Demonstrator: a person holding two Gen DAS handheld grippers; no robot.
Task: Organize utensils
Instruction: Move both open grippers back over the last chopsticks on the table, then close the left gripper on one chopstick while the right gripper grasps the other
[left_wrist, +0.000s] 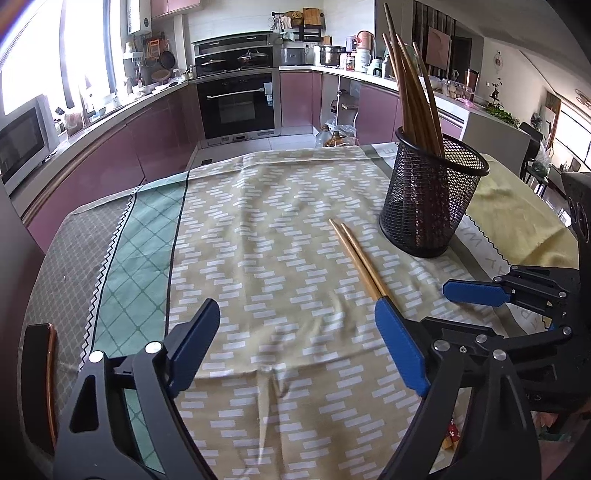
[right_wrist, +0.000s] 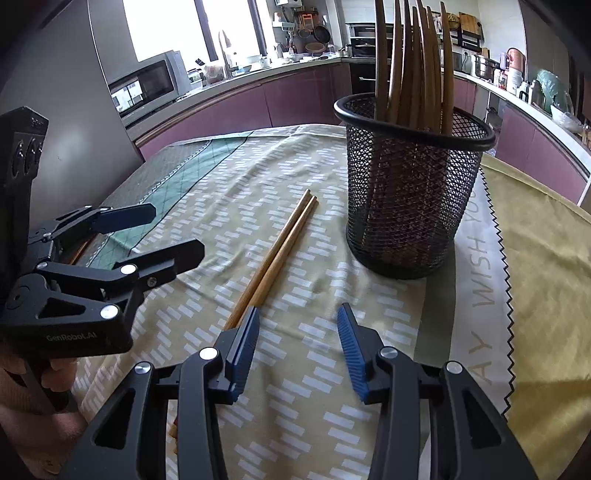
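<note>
Wooden chopsticks (right_wrist: 280, 243) flat on patterned cloth (left_wrist: 258, 221) beside round black mesh holder (right_wrist: 410, 192); both tongs (left_wrist: 295, 332) (right_wrist: 299, 343) open, empty.

Wide-spread left tongs (left_wrist: 295, 332) above patterned tablecloth (left_wrist: 258, 229), loose chopstick pair (left_wrist: 356, 256) beside mesh holder (left_wrist: 430, 195) of chopsticks.

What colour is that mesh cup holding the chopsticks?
Black: the round wire-mesh holder shows best in the right wrist view.

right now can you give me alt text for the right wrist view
A pair of wooden chopsticks lies side by side on a patterned tablecloth, just left of a black mesh holder already full of upright chopsticks. The right claw hovers open, empty, in the foreground, and the left claw is open at the left edge.
</note>
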